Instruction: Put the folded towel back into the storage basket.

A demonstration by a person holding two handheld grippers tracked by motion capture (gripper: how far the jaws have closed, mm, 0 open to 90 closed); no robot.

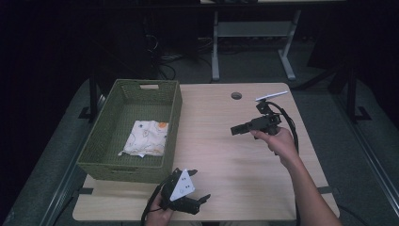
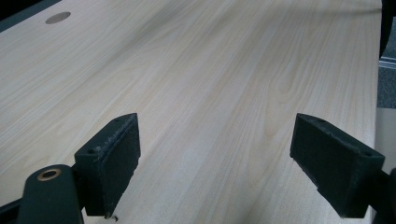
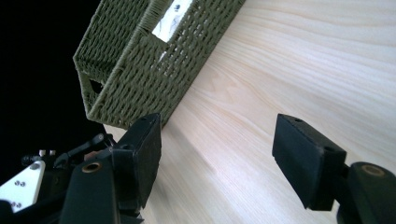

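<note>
Nearest the person, the left gripper (image 1: pixel 200 201) rests low at the near edge of the wooden table (image 1: pixel 221 155), just off the near right corner of the green woven basket (image 1: pixel 162 106), its grey three-cornered plate facing up and a hand wrapped around its body from below. In the left gripper view its jaws stand wide apart with bare pale wood between them and nothing held; the left gripper (image 2: pixel 215 168) looks along the tabletop toward a round cable hole (image 2: pixel 58 17) far off. Farther in, well to the right of the basket, the right gripper (image 1: pixel 236 130) hangs above the table in the person's right hand (image 1: pixel 277 141), its jaws pointing toward the basket's right wall. In the right gripper view the right gripper (image 3: pixel 217 161) is also open wide and empty, the pads well apart over bare wood, with the basket (image 3: pixel 140 70) ahead and tilted in the frame because the camera is rolled; the other gripper's grey plate (image 3: pixel 21 184) shows at the lower left. Inside the basket, toward its near right part, lies a folded white cloth (image 1: pixel 146 137) with a small orange and yellow print, flat on the basket floor; a strip of it (image 3: pixel 170 18) is visible over the rim in the right gripper view. Neither gripper touches the cloth or the basket. Beyond the basket's far right corner, the cable hole (image 1: pixel 236 95) sits near the table's far edge.
</note>
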